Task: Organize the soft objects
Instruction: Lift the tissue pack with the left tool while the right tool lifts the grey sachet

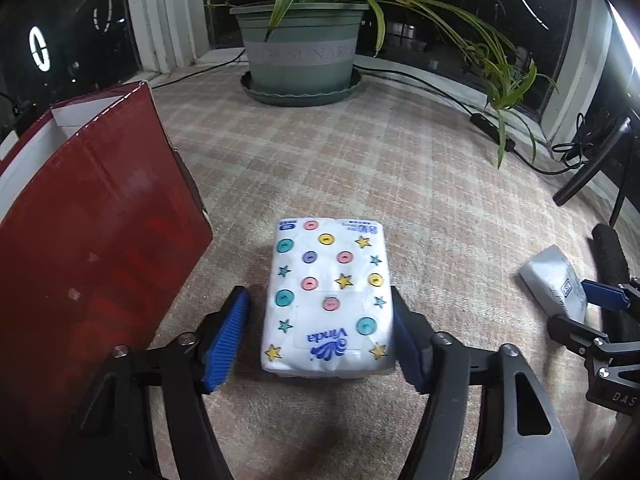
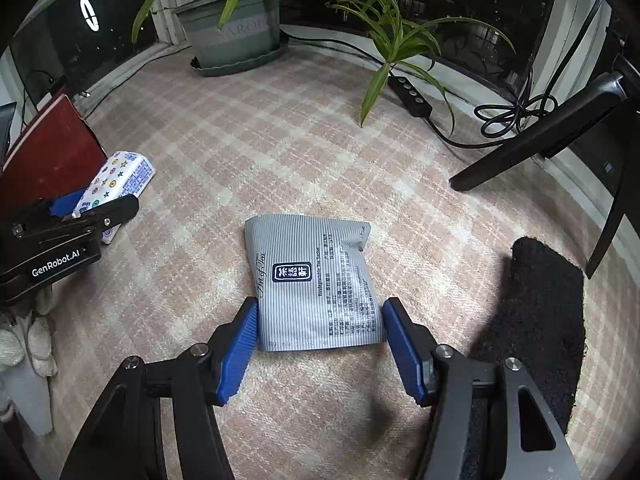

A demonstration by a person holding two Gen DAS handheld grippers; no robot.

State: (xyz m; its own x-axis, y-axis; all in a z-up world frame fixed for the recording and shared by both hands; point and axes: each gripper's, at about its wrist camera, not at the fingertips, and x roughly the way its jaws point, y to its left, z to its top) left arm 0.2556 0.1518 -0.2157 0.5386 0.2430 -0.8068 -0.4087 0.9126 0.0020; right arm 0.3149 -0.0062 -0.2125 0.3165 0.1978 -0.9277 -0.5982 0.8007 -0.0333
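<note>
A white Vinda tissue pack [image 1: 328, 300], printed with buttons and stars, lies on the plaid cloth between the fingers of my left gripper [image 1: 316, 340]. Its right pad touches the pack's side, while a gap shows at the left pad, so it is open. The same pack [image 2: 120, 184] appears at the left of the right wrist view. A grey striped tea pouch [image 2: 316, 288] lies flat on the cloth, and my right gripper [image 2: 320, 340] has both blue pads against its side edges. The pouch [image 1: 556, 288] shows at the right edge of the left wrist view.
A dark red open box [image 1: 92, 216] stands close to the left of the tissue pack. A green plant pot [image 1: 300, 52] sits at the back by the window. Black cables and a power strip [image 2: 408, 92] run along the sill. A black mat [image 2: 548, 328] and a stand's legs [image 2: 536, 136] are on the right.
</note>
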